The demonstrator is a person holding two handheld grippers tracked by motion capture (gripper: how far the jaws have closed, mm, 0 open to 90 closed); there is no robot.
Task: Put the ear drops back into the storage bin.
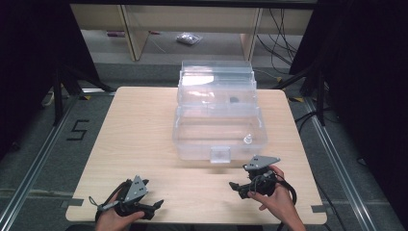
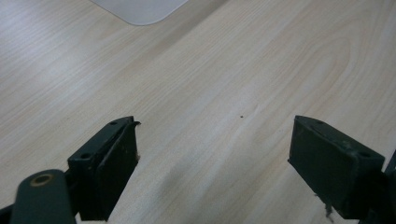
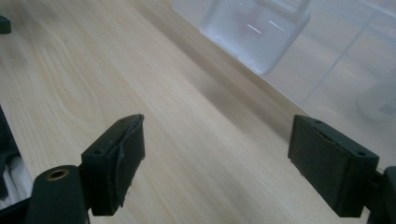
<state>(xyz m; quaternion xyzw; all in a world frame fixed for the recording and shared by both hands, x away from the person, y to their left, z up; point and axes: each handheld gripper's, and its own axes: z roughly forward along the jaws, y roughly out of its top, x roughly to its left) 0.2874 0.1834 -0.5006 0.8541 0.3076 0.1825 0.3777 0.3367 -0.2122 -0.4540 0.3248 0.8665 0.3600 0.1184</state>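
Nothing's really started yet: the clear box (image 1: 219, 122) sits mid-frame on the desk (image 1: 134, 144), untouched, both grippers, left (image 1: 153, 206) and right (image 1: 235, 186), low in frame with fingers apart and empty.

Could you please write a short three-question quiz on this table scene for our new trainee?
1. True or false: the clear plastic box has its lid raised.
2. Which gripper is nearer the box's front latch: A) left gripper, B) right gripper?
3. Fill in: both grippers' jaws stand ____, holding nothing.

Key: 1 true; 2 B; 3 open.
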